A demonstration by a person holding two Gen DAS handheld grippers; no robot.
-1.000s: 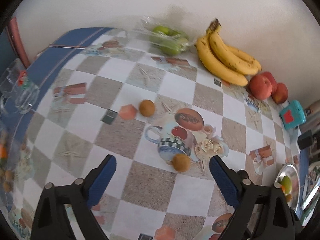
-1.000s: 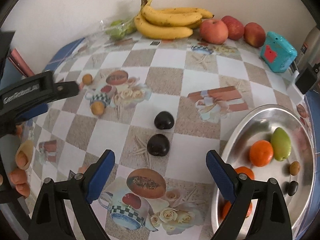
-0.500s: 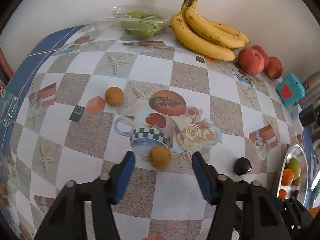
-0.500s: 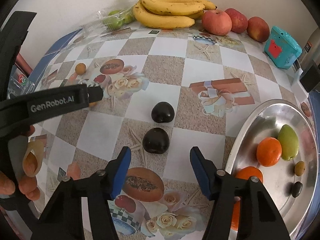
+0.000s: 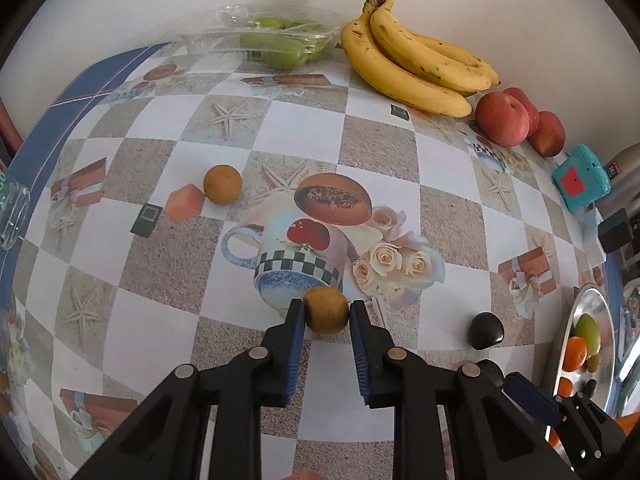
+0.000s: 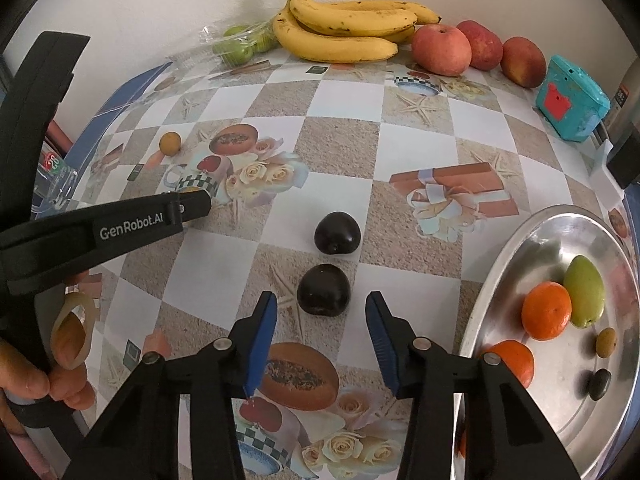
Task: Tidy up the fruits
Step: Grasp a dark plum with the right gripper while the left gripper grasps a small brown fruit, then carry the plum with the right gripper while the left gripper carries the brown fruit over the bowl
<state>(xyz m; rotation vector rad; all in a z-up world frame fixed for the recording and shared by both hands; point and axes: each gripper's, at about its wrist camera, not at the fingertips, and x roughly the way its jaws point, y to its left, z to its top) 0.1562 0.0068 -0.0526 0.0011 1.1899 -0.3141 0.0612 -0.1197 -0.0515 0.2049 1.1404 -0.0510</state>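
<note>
Broadly, the table (image 6: 340, 148) with its checkered printed cloth carries everything: bananas (image 6: 348, 28) and apples (image 6: 442, 50) along the back edge by the wall, and a metal tray (image 6: 516, 248) at the right edge that already holds oranges and a few small fruits. Toward the front edge, two dark plums lie one behind the other, and the nearer plum (image 6: 324, 289) sits just ahead of the right gripper (image 6: 321, 312), slightly left of the midline between its blue pads. That gripper's fingers stand wide apart and hold nothing. The plum is roundish, so no long axis governs the approach; a short push forward would likely bracket it. Nearer the left edge, the left gripper (image 5: 326, 314) has its pads pressed against both sides of a small brown fruit (image 5: 326, 310), seemingly gripped on the cloth. A second brown fruit (image 5: 222, 189) lies well apart, farther back and left. The tray lies to the right of both grippers, nearer the right one.
</note>
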